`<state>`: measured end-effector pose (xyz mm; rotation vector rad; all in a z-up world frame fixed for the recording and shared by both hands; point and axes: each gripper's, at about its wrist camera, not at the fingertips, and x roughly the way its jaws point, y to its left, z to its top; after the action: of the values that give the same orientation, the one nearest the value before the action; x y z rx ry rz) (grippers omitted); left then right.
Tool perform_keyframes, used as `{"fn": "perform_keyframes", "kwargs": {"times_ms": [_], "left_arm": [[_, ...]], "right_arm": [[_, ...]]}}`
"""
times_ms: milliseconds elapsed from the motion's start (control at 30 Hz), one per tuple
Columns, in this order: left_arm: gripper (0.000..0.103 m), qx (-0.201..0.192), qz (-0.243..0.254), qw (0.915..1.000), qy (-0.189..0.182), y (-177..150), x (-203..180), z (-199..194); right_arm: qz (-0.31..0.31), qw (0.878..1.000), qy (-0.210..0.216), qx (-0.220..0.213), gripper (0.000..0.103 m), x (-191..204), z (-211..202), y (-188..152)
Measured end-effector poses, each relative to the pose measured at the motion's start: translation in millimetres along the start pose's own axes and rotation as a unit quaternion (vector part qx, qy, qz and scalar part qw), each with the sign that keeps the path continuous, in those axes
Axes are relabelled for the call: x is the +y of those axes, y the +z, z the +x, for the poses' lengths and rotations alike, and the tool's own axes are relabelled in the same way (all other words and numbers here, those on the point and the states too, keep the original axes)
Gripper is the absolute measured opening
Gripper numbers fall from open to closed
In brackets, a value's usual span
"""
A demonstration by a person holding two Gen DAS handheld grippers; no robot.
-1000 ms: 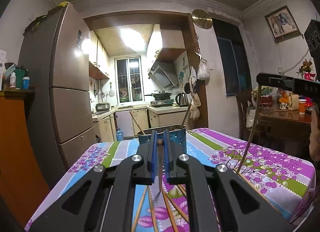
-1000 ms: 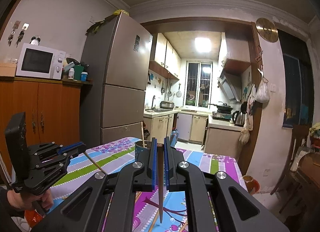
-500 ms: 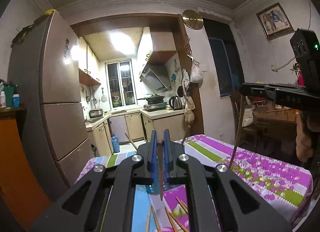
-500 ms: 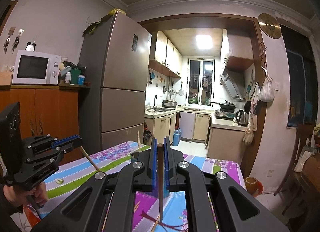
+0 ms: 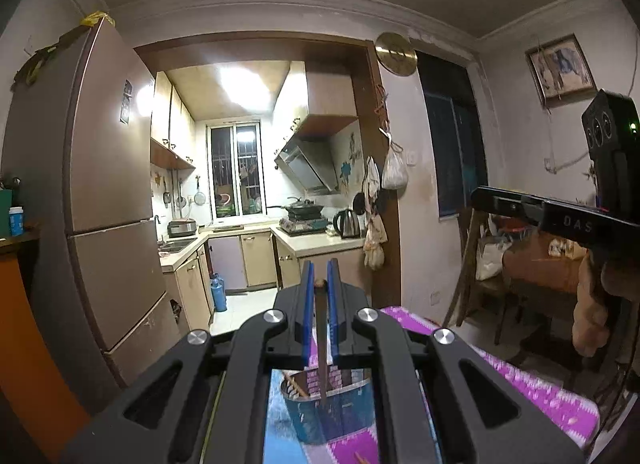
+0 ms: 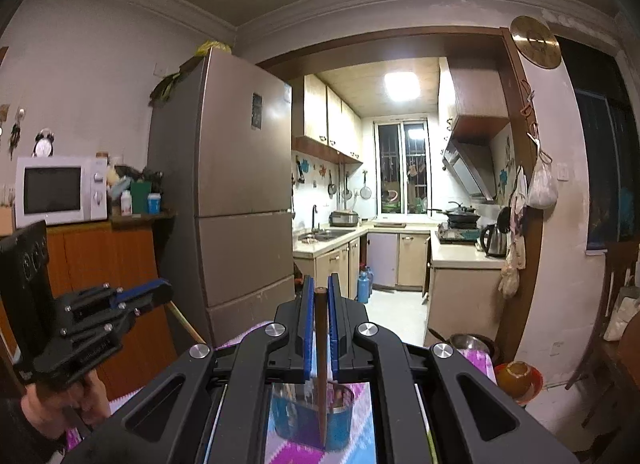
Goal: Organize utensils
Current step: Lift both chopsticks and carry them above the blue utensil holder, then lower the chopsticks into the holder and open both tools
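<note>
My left gripper [image 5: 319, 284] is shut on a brown chopstick [image 5: 321, 344] that hangs down, its tip over the mouth of a blue metal cup [image 5: 332, 412] on the flowered tablecloth [image 5: 532, 388]. Another chopstick [image 5: 294, 384] leans inside the cup. My right gripper [image 6: 319, 288] is shut on a second brown chopstick [image 6: 321, 364], hanging in front of the same blue cup [image 6: 308, 420]. The left gripper also shows at the left of the right wrist view [image 6: 160, 292], and the right gripper at the right of the left wrist view [image 5: 480, 196].
A chopstick end [image 5: 362, 457] lies on the cloth near the cup. A tall fridge [image 6: 240, 192] stands behind the table, a microwave [image 6: 60, 190] on an orange cabinet to its left. A wooden table with chairs [image 5: 540, 264] stands to the right.
Both grippers have risen and moved in over the blue cup with their chopsticks; the cup has dropped from ahead of the fingertips to below them.
</note>
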<state>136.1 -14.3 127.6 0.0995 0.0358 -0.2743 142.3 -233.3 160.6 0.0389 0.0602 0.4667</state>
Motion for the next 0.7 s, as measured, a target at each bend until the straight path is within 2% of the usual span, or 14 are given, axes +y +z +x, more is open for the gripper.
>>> {"fn": "perform_keyframes", "kwargs": {"times_ms": [167, 300, 700], "left_arm": [[0.005, -0.015, 0.004, 0.9998, 0.008, 21.0, -1.1, 17.8], [0.005, -0.016, 0.002, 0.9998, 0.014, 27.8, 1.8, 35.9], [0.005, 0.031, -0.013, 0.9994, 0.009, -0.3, 14.0, 86.3]], "right_arm": [[0.001, 1.0, 0.005, -0.01, 0.008, 3.4, 22.4, 33.0], [-0.009, 1.0, -0.002, -0.006, 0.008, 5.4, 50.6, 43.6], [-0.002, 0.998, -0.016, 0.056, 0.008, -14.2, 124.3, -3.3]]}}
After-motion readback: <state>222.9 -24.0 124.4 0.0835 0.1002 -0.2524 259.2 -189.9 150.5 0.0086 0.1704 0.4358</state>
